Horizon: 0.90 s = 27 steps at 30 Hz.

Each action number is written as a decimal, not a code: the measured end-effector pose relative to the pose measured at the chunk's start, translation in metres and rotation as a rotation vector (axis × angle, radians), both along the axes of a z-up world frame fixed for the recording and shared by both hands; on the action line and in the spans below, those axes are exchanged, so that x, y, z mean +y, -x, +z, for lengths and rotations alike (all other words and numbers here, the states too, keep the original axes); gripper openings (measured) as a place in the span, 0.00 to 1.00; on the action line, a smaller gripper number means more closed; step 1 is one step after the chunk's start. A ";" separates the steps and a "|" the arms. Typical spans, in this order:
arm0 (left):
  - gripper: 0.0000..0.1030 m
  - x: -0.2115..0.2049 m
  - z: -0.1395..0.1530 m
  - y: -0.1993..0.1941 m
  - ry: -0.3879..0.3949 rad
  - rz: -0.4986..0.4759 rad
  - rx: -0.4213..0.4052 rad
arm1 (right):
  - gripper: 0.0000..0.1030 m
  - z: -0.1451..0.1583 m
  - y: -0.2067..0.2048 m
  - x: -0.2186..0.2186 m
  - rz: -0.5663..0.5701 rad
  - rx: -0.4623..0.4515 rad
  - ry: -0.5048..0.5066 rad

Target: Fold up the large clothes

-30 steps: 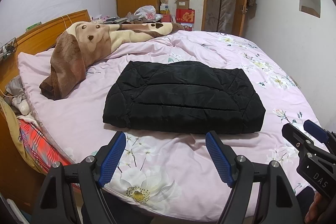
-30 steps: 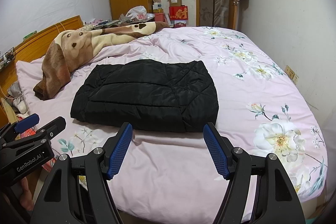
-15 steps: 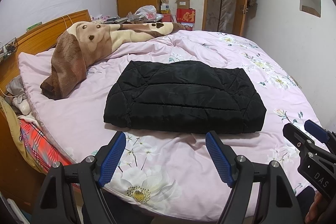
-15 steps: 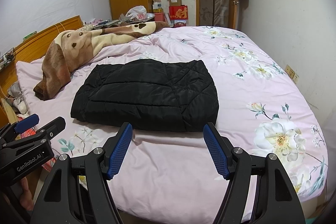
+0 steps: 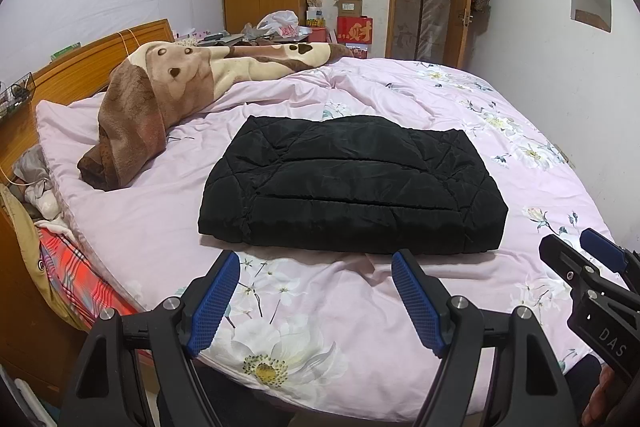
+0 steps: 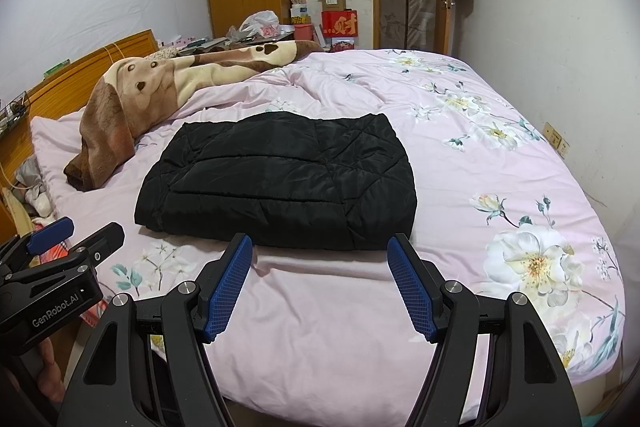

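Black jacket [image 5: 352, 187] — pink floral quilt [image 5: 152, 227]

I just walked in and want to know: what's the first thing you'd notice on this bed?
A puffy black quilted jacket, folded into a neat rectangle, lies in the middle of the pink flowered quilt. Behind it, by the wooden headboard, sprawls a fuzzy brown-and-cream bear blanket. Two open blue-padded grippers, left and right, hover near its front edge.

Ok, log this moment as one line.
stage: fold looks done | jacket: folded flat on bed | left gripper: open, empty, short of jacket | right gripper: open, empty, short of jacket
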<state>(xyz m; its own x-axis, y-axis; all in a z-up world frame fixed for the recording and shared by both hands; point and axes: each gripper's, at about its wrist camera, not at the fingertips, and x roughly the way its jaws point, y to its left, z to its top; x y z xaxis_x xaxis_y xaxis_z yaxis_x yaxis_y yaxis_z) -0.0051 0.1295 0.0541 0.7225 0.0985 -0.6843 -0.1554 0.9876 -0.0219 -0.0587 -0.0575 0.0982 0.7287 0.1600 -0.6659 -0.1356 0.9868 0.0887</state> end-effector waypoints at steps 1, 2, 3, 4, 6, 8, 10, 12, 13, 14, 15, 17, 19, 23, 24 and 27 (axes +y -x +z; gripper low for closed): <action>0.76 0.000 0.000 0.000 -0.001 0.000 0.000 | 0.68 0.000 0.000 0.000 0.000 0.000 0.000; 0.76 0.000 0.000 0.000 0.000 -0.001 0.000 | 0.68 0.000 0.000 -0.001 0.000 0.000 0.001; 0.76 0.000 0.000 0.000 -0.002 0.000 0.000 | 0.68 0.000 0.000 0.000 0.000 0.000 0.000; 0.76 0.000 0.000 -0.001 -0.003 -0.001 0.000 | 0.68 0.000 0.000 0.000 0.000 -0.001 0.000; 0.76 0.000 0.000 0.000 0.000 -0.001 0.000 | 0.68 0.000 0.000 -0.001 0.001 0.000 0.000; 0.76 0.000 0.000 0.000 -0.001 0.000 0.001 | 0.68 0.000 0.000 0.000 0.001 0.000 0.000; 0.76 0.000 0.000 0.000 0.000 -0.001 0.000 | 0.68 0.000 0.000 -0.001 0.000 0.000 0.000; 0.76 0.000 0.000 0.000 -0.002 0.000 0.000 | 0.68 0.000 0.000 -0.001 0.000 0.000 0.000; 0.76 0.000 0.000 0.000 -0.001 0.000 0.001 | 0.68 -0.001 0.000 -0.001 -0.001 0.000 0.000; 0.76 0.000 0.000 0.000 -0.001 0.001 0.001 | 0.68 0.000 0.000 -0.001 0.001 0.000 -0.001; 0.76 0.000 0.000 0.000 0.000 0.001 0.001 | 0.68 0.000 0.000 -0.001 0.001 0.000 0.000; 0.76 0.000 -0.001 0.000 -0.001 0.001 0.001 | 0.68 -0.001 0.000 -0.001 0.001 0.000 -0.001; 0.76 0.001 -0.001 0.000 -0.001 0.002 0.002 | 0.68 -0.001 0.000 -0.001 0.001 0.001 0.000; 0.76 0.002 -0.003 0.000 -0.003 0.007 0.006 | 0.68 -0.001 0.000 0.000 -0.001 0.002 0.000; 0.76 0.003 -0.003 0.000 -0.005 0.008 0.007 | 0.68 0.000 0.000 0.000 -0.001 0.001 0.000; 0.76 0.004 -0.004 -0.001 -0.011 0.010 0.011 | 0.68 -0.001 0.000 0.000 -0.001 0.003 0.000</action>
